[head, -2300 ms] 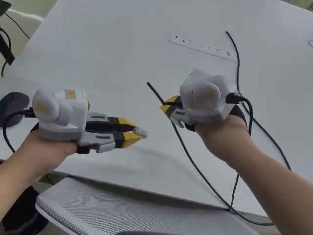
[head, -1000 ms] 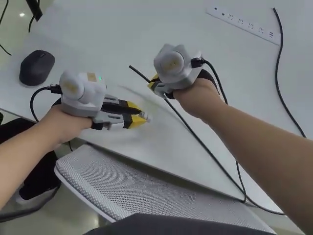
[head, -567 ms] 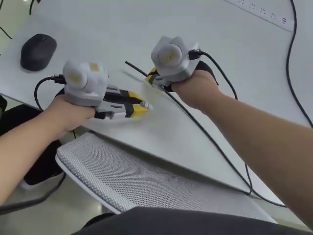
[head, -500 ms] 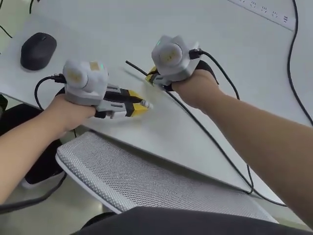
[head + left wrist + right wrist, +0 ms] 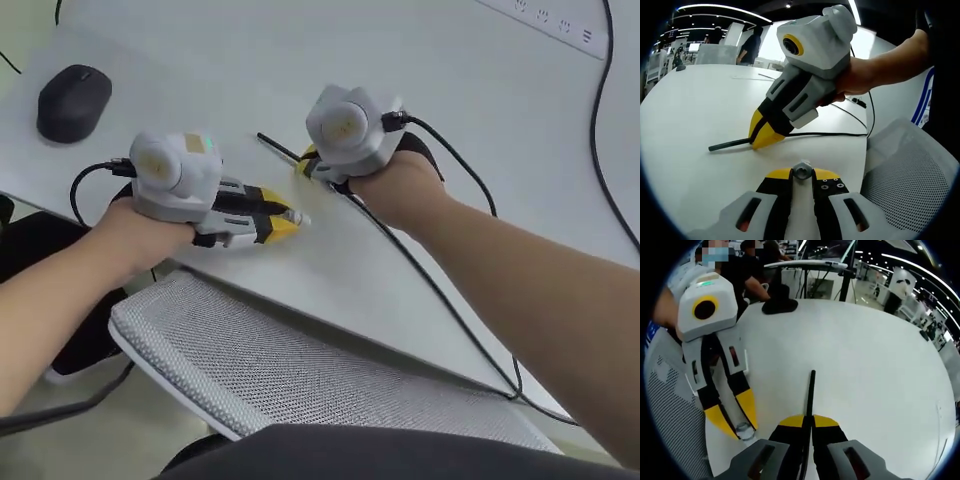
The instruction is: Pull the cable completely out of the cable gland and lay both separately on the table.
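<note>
My left gripper (image 5: 284, 216) is shut on a small grey cable gland (image 5: 294, 215), held just over the white table (image 5: 200, 60) near its front edge. In the left gripper view the gland (image 5: 802, 169) sits clamped between the yellow jaw tips. My right gripper (image 5: 306, 163) is shut on a thin black cable (image 5: 430, 290), whose free end (image 5: 272, 144) pokes out past the jaws toward the left. In the right gripper view the cable (image 5: 811, 390) runs forward from the closed jaws, and the gland (image 5: 744, 430) is off to the left. Cable and gland are apart.
A black mouse (image 5: 72, 100) lies at the far left of the table. A white power strip (image 5: 540, 18) and another black cable (image 5: 598, 120) are at the back right. A grey mesh chair (image 5: 250, 370) sits right below the table's front edge.
The camera has swung down and left. Both grippers keep their holds. They have come closer together, low over the table near its front edge.
</note>
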A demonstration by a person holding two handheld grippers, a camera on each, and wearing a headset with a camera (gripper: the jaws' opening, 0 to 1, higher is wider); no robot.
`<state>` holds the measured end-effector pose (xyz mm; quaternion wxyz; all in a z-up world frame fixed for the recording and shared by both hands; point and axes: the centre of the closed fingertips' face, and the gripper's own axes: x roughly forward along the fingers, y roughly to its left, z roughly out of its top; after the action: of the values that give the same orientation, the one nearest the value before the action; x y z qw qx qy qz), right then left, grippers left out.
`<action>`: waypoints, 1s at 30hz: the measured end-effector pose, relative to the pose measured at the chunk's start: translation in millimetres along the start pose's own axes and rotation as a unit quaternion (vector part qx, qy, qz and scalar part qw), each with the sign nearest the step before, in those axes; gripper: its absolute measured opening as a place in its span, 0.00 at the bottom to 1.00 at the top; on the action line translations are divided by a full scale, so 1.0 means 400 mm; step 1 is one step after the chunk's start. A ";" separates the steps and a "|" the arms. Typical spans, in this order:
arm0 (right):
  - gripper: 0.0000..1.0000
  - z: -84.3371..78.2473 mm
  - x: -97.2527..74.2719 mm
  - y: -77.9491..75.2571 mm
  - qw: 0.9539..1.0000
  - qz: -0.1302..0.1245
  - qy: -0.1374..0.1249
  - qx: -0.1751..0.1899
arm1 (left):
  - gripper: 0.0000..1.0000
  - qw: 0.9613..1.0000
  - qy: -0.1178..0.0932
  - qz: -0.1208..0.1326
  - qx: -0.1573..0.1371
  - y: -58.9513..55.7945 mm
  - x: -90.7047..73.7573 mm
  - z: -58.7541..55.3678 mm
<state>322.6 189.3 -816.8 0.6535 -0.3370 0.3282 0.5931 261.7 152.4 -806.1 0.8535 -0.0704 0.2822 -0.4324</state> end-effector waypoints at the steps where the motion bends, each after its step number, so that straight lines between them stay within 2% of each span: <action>1: 0.00 -0.001 0.000 0.000 1.000 -0.001 0.004 -0.003 | 0.16 1.000 0.002 0.002 0.001 0.002 0.000 -0.002; 14: 0.02 -0.002 0.003 -0.006 1.000 -0.009 0.013 -0.022 | 0.16 1.000 0.007 0.010 0.004 0.005 -0.002 -0.013; 21: 0.12 -0.001 -0.005 -0.020 1.000 -0.016 0.014 -0.014 | 0.17 1.000 0.010 0.013 0.003 0.011 -0.003 -0.011; 23: 0.15 0.003 -0.013 -0.021 1.000 -0.016 0.008 -0.003 | 0.17 1.000 0.009 0.013 0.002 0.010 -0.003 -0.010; 30: 0.25 0.020 -0.050 -0.025 1.000 -0.025 -0.012 -0.001 | 0.20 1.000 0.011 0.014 0.006 0.004 -0.001 -0.006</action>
<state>331.0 183.9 -795.3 0.6717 -0.3383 0.3110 0.5811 261.2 154.1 -808.4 0.8566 -0.0566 0.2901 -0.4230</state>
